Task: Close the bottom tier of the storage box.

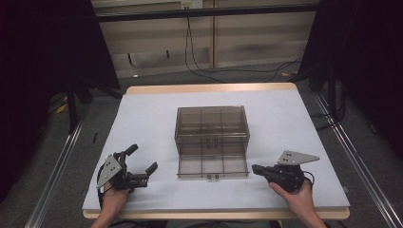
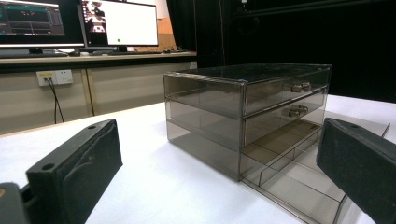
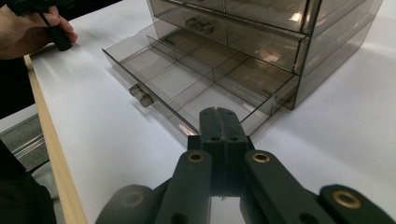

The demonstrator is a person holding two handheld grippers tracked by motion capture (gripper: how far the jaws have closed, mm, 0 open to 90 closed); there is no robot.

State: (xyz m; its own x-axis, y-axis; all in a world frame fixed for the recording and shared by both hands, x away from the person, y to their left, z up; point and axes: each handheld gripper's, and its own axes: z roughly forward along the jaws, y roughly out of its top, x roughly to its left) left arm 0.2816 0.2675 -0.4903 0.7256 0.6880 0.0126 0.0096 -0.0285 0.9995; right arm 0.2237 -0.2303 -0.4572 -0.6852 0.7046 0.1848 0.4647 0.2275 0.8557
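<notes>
A smoky clear plastic drawer cabinet [image 1: 212,127] stands at the middle of the table. Its bottom drawer [image 1: 213,166] is pulled out toward me, its compartments empty, with two small knobs on its front [image 3: 141,95]. The two upper drawers [image 2: 285,93] are closed. My left gripper [image 1: 140,161] rests open on the table to the left of the cabinet, with nothing between its wide-apart fingers [image 2: 79,168]. My right gripper [image 1: 257,169] lies to the right of the open drawer, its jaws pressed together on nothing [image 3: 218,122].
The table [image 1: 142,118] has a white top with a wooden edge [image 3: 51,154]. Black curtains and stands flank it, and cables run on the floor behind. Monitors [image 2: 119,23] sit on a bench beyond the table.
</notes>
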